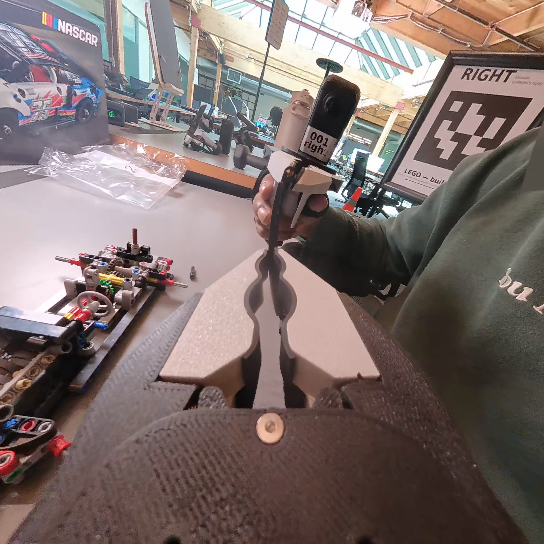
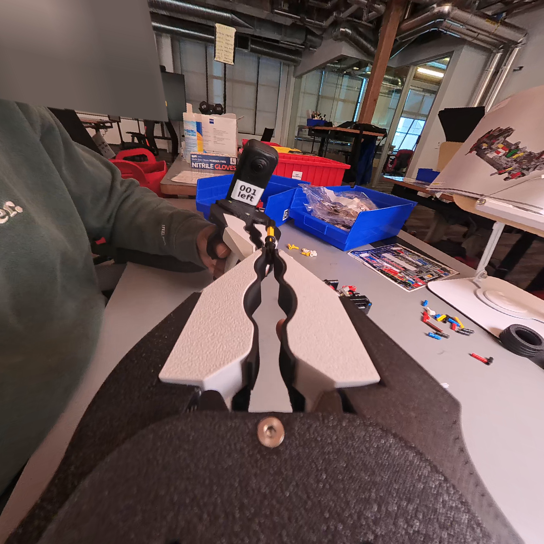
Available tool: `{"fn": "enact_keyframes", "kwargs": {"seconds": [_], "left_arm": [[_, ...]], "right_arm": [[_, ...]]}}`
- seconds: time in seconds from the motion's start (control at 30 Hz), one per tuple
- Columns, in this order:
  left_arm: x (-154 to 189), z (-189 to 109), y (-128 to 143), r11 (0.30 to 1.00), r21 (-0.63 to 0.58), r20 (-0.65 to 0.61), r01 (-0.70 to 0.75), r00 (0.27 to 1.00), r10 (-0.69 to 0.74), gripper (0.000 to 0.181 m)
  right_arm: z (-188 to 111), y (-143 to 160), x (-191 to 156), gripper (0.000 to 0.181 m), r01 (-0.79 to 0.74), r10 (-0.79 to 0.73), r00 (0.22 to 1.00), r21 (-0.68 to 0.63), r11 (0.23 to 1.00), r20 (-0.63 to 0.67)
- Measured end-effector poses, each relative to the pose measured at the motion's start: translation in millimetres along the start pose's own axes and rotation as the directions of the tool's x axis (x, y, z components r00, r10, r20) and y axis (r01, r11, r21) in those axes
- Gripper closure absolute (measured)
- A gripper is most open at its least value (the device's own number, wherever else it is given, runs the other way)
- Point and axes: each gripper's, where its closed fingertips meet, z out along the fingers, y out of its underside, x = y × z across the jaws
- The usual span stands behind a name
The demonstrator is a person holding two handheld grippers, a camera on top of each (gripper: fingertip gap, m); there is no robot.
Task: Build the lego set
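My left gripper (image 1: pixel 272 251) is shut on a long thin black lego piece (image 1: pixel 276 282) that runs forward to my right gripper (image 1: pixel 290 176), held up in a hand above the grey table (image 1: pixel 147 229). In the right wrist view my right gripper (image 2: pixel 268 254) pinches the same piece at its fingertips. The piece carries a yellow part (image 2: pixel 270 233) just beyond them, next to the left gripper (image 2: pixel 257 232). The partly built lego chassis (image 1: pixel 103 288) with a grey steering wheel lies on the table to the left, apart from both grippers.
A small black pin (image 1: pixel 192 272), an empty plastic bag (image 1: pixel 112 173) and the set's box (image 1: pixel 44 82) lie beyond the chassis. On the right are blue bins (image 2: pixel 379 223), a sticker sheet (image 2: pixel 403 268), a small sub-assembly (image 2: pixel 353 295), loose pieces (image 2: pixel 444 321), tyres (image 2: pixel 524 341) and a booklet on a stand (image 2: pixel 500 159). The gap from one gripper's tips to the other's is roughly 5 cm.
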Motion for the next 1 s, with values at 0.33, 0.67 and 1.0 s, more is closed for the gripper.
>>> {"fn": "enact_keyframes", "kwargs": {"seconds": [0.33,0.67,1.0], "left_arm": [[-5.0,8.4,21.3,0.993,-0.117,0.053,0.012,0.999,-0.005,0.181],[-10.9,10.2,51.2,0.958,-0.282,0.084,0.051,0.996,-0.028,0.181],[-10.8,5.5,54.4,0.949,-0.312,0.082,0.032,0.997,-0.007,0.171]], "right_arm": [[11.5,14.3,1.1,0.18,0.109,-0.116,0.993,-0.185,0.977,-0.03],[13.9,37.5,-1.8,0.179,0.13,-0.13,0.991,-0.212,0.969,0.013],[9.9,48.3,-2.8,0.181,-0.083,0.091,0.994,-0.115,0.99,0.065]]}}
